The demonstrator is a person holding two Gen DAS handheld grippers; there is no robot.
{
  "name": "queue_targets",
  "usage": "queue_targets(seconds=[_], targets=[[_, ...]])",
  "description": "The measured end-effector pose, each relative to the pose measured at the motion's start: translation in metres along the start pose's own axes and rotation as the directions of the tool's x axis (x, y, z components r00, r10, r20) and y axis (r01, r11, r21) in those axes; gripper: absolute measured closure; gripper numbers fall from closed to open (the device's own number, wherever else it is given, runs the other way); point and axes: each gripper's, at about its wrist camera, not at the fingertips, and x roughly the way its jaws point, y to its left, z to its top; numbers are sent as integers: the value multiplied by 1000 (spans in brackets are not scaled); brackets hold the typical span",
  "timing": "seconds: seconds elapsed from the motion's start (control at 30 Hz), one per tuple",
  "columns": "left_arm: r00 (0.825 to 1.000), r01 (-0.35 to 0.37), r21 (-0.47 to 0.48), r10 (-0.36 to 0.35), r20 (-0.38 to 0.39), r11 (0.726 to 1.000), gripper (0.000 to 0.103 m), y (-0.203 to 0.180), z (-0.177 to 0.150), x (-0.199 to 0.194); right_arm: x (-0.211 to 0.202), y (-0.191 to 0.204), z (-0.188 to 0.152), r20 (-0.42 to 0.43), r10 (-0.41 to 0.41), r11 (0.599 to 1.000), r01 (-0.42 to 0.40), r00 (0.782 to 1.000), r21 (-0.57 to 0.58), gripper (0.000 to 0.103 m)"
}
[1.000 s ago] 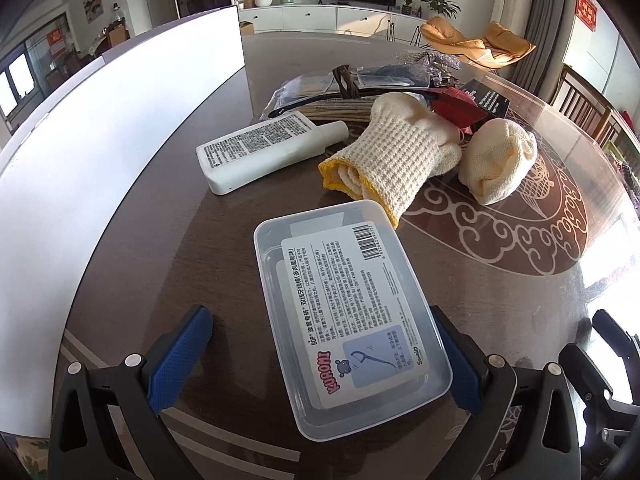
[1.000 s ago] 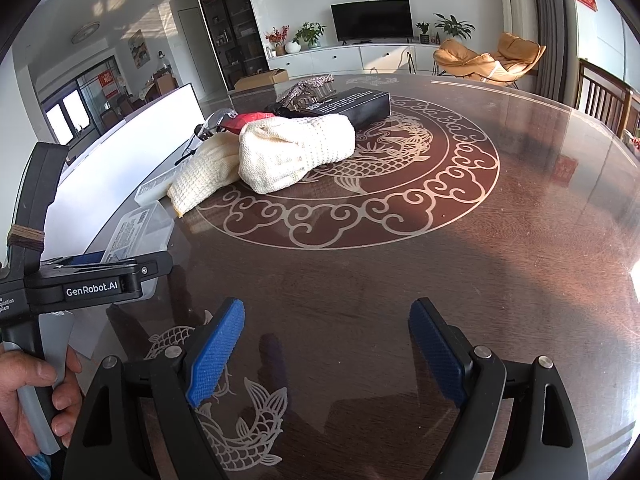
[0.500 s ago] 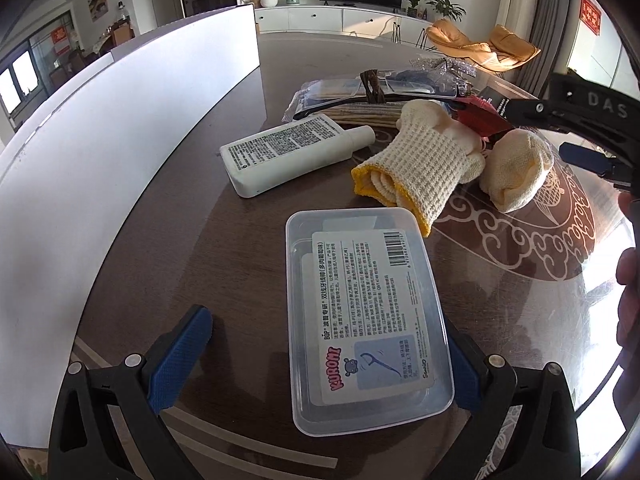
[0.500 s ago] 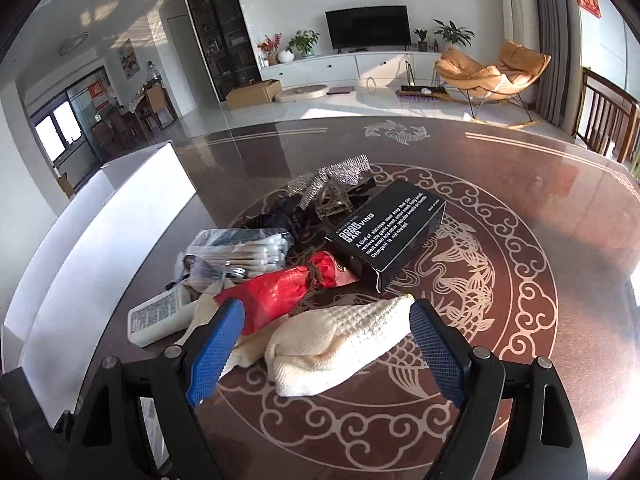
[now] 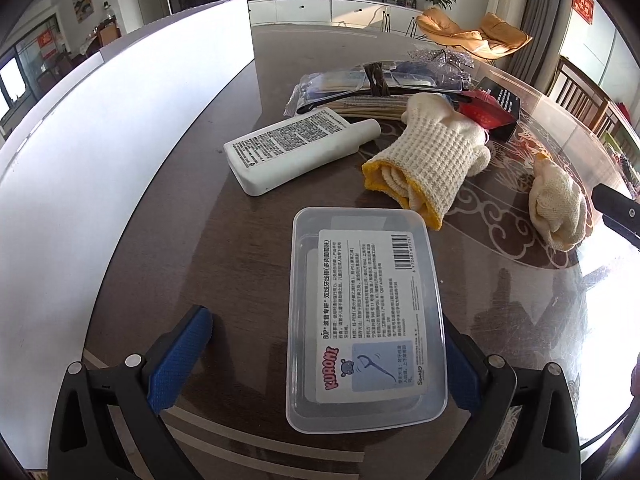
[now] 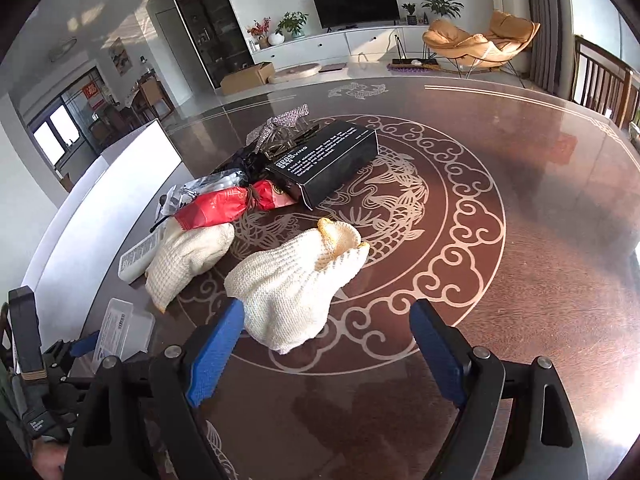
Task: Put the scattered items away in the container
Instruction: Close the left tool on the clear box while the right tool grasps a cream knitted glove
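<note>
Left tool [image 5: 326, 364] wide open astride clear plastic box [image 5: 366, 316], near on the tabletop [image 5: 168, 240], gripping nothing. Right tool [image 6: 326, 354] also spread, empty, nearest glove [image 6: 294, 284] just ahead. Risk: smooth box squirts from pads; soft glove snags on one fingertip.

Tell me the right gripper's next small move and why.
Probably ease the right gripper forward and down over the near glove, then close. Its jaws are open, and the glove lies loose on the table just ahead, already partly between the fingertips. The left gripper is open around the floss box, so it looks occupied.
</note>
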Motion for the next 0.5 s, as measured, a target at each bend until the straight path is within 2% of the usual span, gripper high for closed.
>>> queue_targets(seconds=[0.13,0.17,0.27,0.3,0.4,0.5], targets=[[999,-32,-62,32,-4,998,0,16,2,1,17,28,2,11,46,999,-45,999,-21,17],[999,-36,-67,36,-2,997,0,18,3,1,23,33,1,-3,25,999,-25,1000,-28,17],[999,-32,-56,32,1,998,0,20,6,4,37,38,-3,-28,-120,993,120,992,-18,17],[1000,-31,-54,31,3,998,0,21,7,4,36,35,-4,-11,-129,992,129,992,4,17],[999,-32,-54,33,23,998,0,23,5,4,34,27,-10,1,-80,996,80,997,50,17],[998,-42,-73,45,37,996,0,21,3,3,40,27,-11,-13,-31,998,32,999,49,17]])
